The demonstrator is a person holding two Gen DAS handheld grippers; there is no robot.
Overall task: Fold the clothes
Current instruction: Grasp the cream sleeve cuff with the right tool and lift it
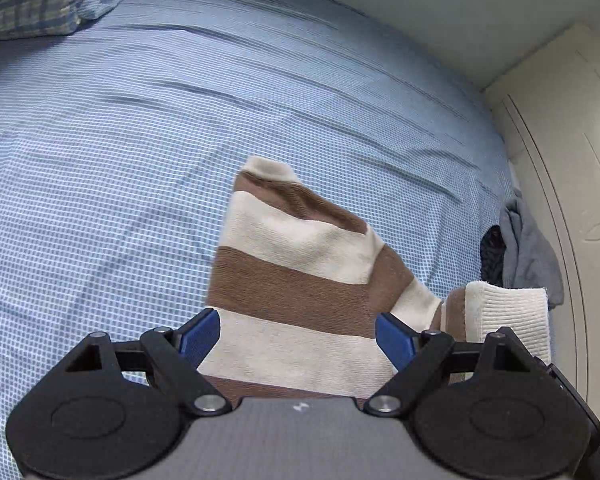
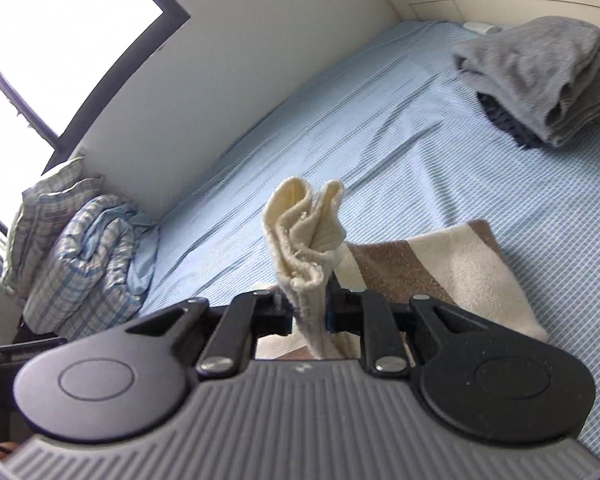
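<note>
Left tool [image 1: 298,338] hovers with its blue-padded fingers spread wide on either side of a brown-and-cream striped sweater [image 1: 300,280], gripping nothing, seemingly placed to take an edge. That thick, soft knit lies on the blue checked bedsheet [image 1: 100,160], part of it raised. To the right, the right tool [image 2: 309,312] is clamped on the sweater's cream ribbed hem [image 2: 306,236], bunched in upright folds, probably lifted for a fold. Far right, a folded grey garment [image 2: 540,76] tops a dark one.
</note>
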